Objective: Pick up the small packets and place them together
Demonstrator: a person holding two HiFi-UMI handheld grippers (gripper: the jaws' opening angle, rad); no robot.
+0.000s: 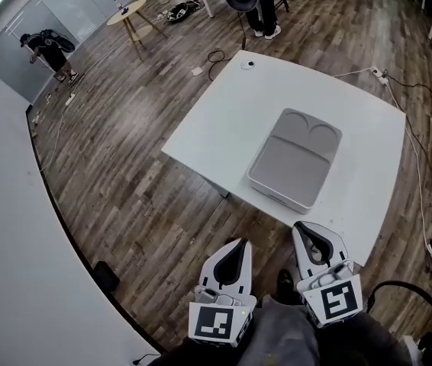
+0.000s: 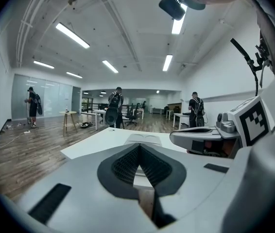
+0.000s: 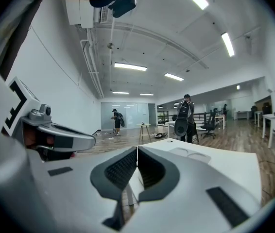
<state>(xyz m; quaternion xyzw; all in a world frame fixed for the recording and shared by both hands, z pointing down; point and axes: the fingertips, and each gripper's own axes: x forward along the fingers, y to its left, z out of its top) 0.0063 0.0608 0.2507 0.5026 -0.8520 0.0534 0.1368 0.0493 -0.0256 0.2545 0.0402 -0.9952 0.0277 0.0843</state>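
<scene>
No small packets show in any view. A grey tray [image 1: 280,194] with one large and two round compartments lies empty on the white table [image 1: 224,128]; it also shows ahead as the tray [image 2: 145,139] and the tray [image 3: 194,155]. My left gripper [image 1: 236,244] hangs over the wooden floor, short of the table's near edge, its jaws shut with nothing between them [image 2: 138,147]. Beside it, my right gripper [image 1: 303,227] reaches the table's near edge, also shut and empty [image 3: 137,150]. Both point toward the tray.
A small round white object [image 1: 248,65] sits at the table's far corner, and a power strip [image 1: 376,72] with cables lies at its right corner. People stand far off beside a round wooden side table [image 1: 128,11]. A white wall runs along the left.
</scene>
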